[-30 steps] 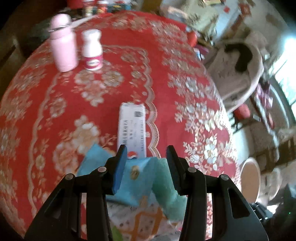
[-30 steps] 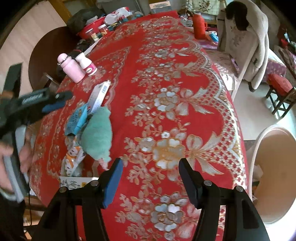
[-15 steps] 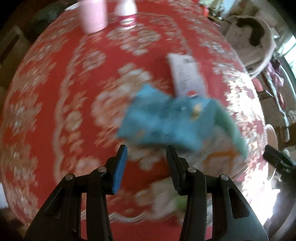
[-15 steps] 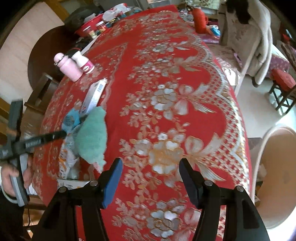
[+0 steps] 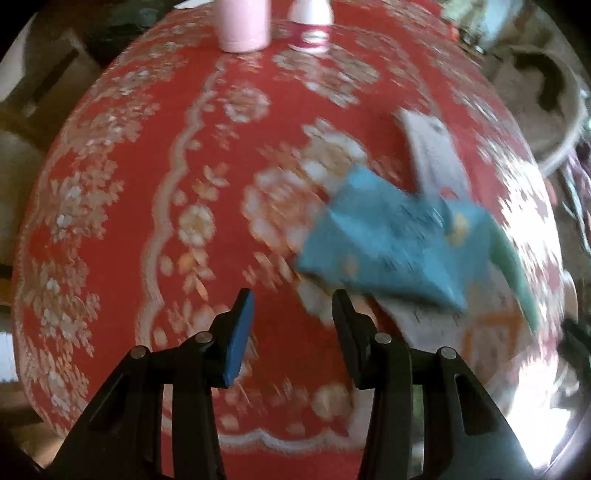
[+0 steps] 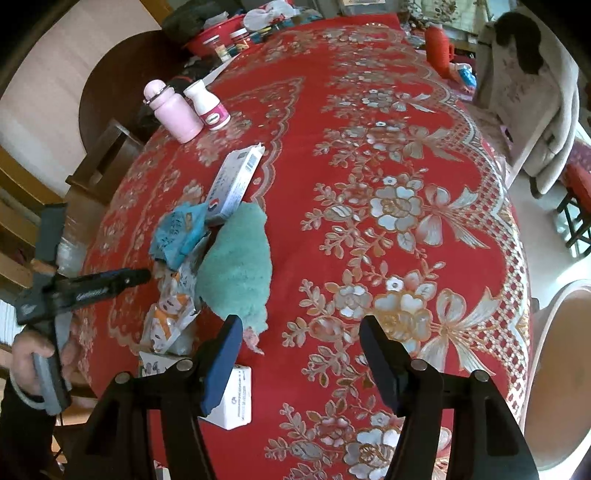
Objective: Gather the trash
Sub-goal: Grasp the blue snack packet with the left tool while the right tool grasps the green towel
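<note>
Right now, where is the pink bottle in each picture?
Left wrist view: the pink bottle stands at the top edge, left of middle, with its top cut off.
Right wrist view: it stands whole at the upper left, near the table's edge.
Shared landmark: the small white bottle stands just to its right in both.

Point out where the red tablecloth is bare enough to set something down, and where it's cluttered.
Bare: the wide floral stretch of the tablecloth right of the green cloth, running to the far edge. Also the patch under the left gripper, left of the blue wrapper. Crowded: the long white carton, wrappers and cloth piled together, and the pink bottle with the white bottle.
</note>
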### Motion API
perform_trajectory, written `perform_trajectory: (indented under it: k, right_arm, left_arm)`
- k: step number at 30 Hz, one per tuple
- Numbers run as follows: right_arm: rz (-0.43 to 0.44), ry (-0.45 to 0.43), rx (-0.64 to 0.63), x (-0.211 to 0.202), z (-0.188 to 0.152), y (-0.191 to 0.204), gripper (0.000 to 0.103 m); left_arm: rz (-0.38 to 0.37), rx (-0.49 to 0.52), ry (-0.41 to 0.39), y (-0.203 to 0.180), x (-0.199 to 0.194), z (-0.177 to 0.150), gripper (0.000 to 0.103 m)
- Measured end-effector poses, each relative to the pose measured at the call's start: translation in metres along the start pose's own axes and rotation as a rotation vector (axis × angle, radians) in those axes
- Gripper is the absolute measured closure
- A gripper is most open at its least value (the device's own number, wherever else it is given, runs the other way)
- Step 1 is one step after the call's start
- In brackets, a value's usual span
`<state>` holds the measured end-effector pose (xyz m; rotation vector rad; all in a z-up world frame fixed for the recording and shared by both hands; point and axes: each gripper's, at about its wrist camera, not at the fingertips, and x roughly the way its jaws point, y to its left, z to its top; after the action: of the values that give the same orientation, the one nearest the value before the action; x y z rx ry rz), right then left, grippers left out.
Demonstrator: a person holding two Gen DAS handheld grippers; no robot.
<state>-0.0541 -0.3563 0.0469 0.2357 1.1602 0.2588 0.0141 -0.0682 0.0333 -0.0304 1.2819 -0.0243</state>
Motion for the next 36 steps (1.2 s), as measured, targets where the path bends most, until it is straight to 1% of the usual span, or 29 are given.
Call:
perform_trajectory:
  k: [2, 5, 7, 9, 11, 13, 14, 15, 17, 19, 20, 23, 25, 27, 28, 31, 34, 35, 36]
  right_arm:
    - [-0.011, -0.005, 0.007, -0.004, -0.002, -0.005, 0.039]
    - [-0.021, -0.009, 0.03, -0.009, -0.003, -0.016, 0.039]
    - [-0.026, -0.006, 0.041, -0.011, -0.004, -0.022, 0.039]
    - [-0.029, -0.005, 0.038, -0.013, -0.003, -0.026, 0.039]
    - [-0.029, -0.011, 0.036, -0.015, -0.002, -0.028, 0.039]
    - [-0.017, -0.015, 0.044, -0.014, 0.0, -0.03, 0.037]
    - [-0.011, -0.015, 0.047, -0.013, 0.001, -0.03, 0.037]
    - [-0.004, -0.015, 0.049, -0.011, 0.002, -0.03, 0.036]
    - [0.011, -0.008, 0.043, -0.005, 0.005, -0.026, 0.036]
    - [0.023, 0.006, 0.024, 0.002, 0.008, -0.018, 0.036]
    - [0.027, 0.009, 0.018, 0.004, 0.009, -0.016, 0.036]
    - [0.041, 0.018, -0.006, 0.008, 0.01, -0.008, 0.036]
    - [0.042, 0.021, -0.022, 0.007, 0.009, -0.007, 0.036]
    - [0.038, 0.02, -0.028, 0.007, 0.009, -0.008, 0.036]
    - [0.038, 0.02, -0.029, 0.006, 0.009, -0.009, 0.036]
    - [0.04, 0.018, -0.025, 0.006, 0.01, -0.012, 0.036]
    - [0.047, 0.019, -0.022, 0.008, 0.013, -0.012, 0.036]
    - [0.05, 0.019, -0.024, 0.009, 0.014, -0.011, 0.036]
    - [0.055, 0.02, -0.026, 0.01, 0.016, -0.009, 0.036]
  left_arm:
    - [-0.02, -0.063, -0.019, 0.011, 0.007, 0.016, 0.061]
    - [-0.123, -0.159, -0.037, 0.026, 0.013, 0.038, 0.061]
    - [-0.159, -0.221, -0.049, 0.036, 0.01, 0.045, 0.061]
    - [-0.204, -0.271, -0.079, 0.045, -0.003, 0.047, 0.061]
    - [-0.233, -0.286, -0.093, 0.045, -0.015, 0.046, 0.061]
    - [-0.248, -0.277, -0.089, 0.039, -0.021, 0.048, 0.061]
    - [-0.261, -0.272, -0.085, 0.034, -0.025, 0.046, 0.058]
    - [-0.276, -0.276, -0.083, 0.031, -0.027, 0.045, 0.05]
    - [-0.321, -0.303, -0.084, 0.024, -0.029, 0.039, 0.043]
    - [-0.348, -0.328, -0.067, 0.011, -0.023, 0.036, 0.041]
    - [-0.353, -0.336, -0.055, 0.004, -0.019, 0.035, 0.041]
    - [-0.319, -0.336, -0.036, -0.014, -0.008, 0.036, 0.041]
    - [-0.317, -0.346, -0.024, -0.022, -0.001, 0.036, 0.04]
    - [-0.313, -0.348, -0.024, -0.029, 0.003, 0.037, 0.04]
    - [-0.293, -0.338, -0.029, -0.033, 0.004, 0.038, 0.04]
    - [-0.248, -0.327, -0.031, -0.038, 0.008, 0.04, 0.04]
    - [-0.25, -0.329, -0.026, -0.036, 0.014, 0.04, 0.041]
    - [-0.25, -0.313, -0.028, -0.036, 0.015, 0.039, 0.043]
    - [-0.255, -0.3, -0.033, -0.034, 0.014, 0.037, 0.053]
